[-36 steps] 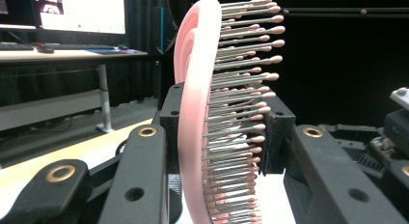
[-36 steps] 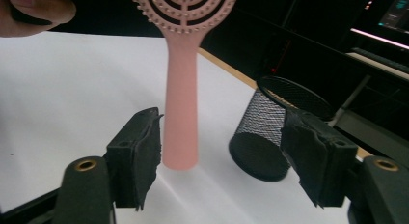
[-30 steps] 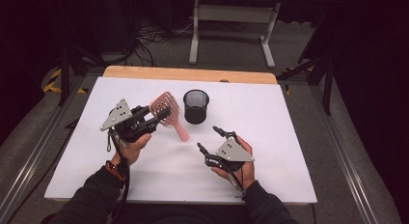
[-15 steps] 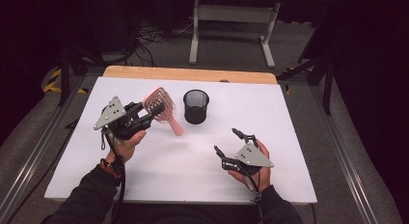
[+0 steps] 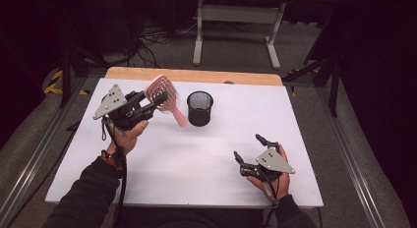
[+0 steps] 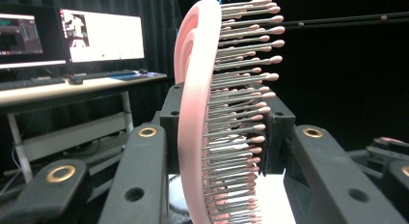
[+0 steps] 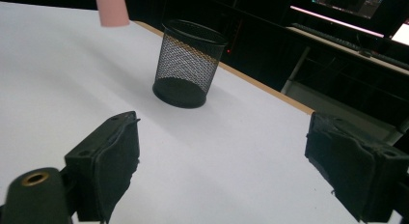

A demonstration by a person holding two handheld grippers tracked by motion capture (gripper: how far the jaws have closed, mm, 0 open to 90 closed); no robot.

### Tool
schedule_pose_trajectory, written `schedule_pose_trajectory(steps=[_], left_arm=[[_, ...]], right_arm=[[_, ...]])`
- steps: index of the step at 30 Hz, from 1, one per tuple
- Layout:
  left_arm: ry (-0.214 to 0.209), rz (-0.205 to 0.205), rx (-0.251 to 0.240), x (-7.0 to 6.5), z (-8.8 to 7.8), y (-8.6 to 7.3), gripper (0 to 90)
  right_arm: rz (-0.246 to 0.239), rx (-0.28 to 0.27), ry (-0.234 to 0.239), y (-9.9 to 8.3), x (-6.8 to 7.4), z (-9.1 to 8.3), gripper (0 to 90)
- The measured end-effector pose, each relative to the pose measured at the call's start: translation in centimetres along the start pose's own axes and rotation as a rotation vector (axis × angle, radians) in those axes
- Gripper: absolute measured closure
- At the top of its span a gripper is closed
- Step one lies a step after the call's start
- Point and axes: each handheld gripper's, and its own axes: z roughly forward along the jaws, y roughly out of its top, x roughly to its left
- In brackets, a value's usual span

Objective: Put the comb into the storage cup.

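The left hand-held gripper is clamping a pink hairbrush by its head, holding it up in the air above the white surface, just to the left of the black mesh cup. In the left gripper view the jaws are pressing on the brush from both sides: one against its smooth pink back, the other against the bristle side, with the bristles sticking out sideways and their rounded tips pointing right. The brush's handle is slanting down toward the mesh cup, its end hanging close beside the cup's rim without touching it; the same pink handle end is showing in the right gripper view, up and to the left of the mesh cup.

The right hand-held gripper is sitting low over the surface, well apart from the mesh cup, nearer the front edge and to the cup's right. Its jaws have just been opening and are now standing wide with nothing between them, aimed toward the mesh cup, which is standing upright on the surface.
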Motion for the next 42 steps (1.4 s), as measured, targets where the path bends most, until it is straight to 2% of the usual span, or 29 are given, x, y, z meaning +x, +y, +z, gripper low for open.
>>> schedule_pose_trajectory(steps=[4,8,15,22,37,42], left_arm=[[-0.003,0.020,-0.009,0.2,1.3,1.5,63.8],[-0.006,0.049,0.005,0.3,3.2,2.7,63.8],[-0.014,0.061,0.022,0.8,5.2,3.2,63.8],[0.007,0.057,0.036,1.5,7.0,3.1,63.8],[0.017,0.063,0.058,1.9,9.4,3.5,63.8],[0.026,0.046,0.066,2.3,10.3,3.2,63.8]], right_arm=[[0.013,0.005,-0.003,-0.2,-0.3,-0.2,12.7],[0.017,0.004,0.002,-0.3,-0.3,-0.3,12.6],[0.015,0.001,0.010,-0.2,-0.2,-0.2,12.1],[0.019,-0.011,0.016,-0.2,-0.1,-0.2,11.0],[0.009,-0.011,0.023,-0.1,0.0,-0.3,10.8],[0.010,-0.011,0.023,-0.2,0.0,-0.2,11.5]])
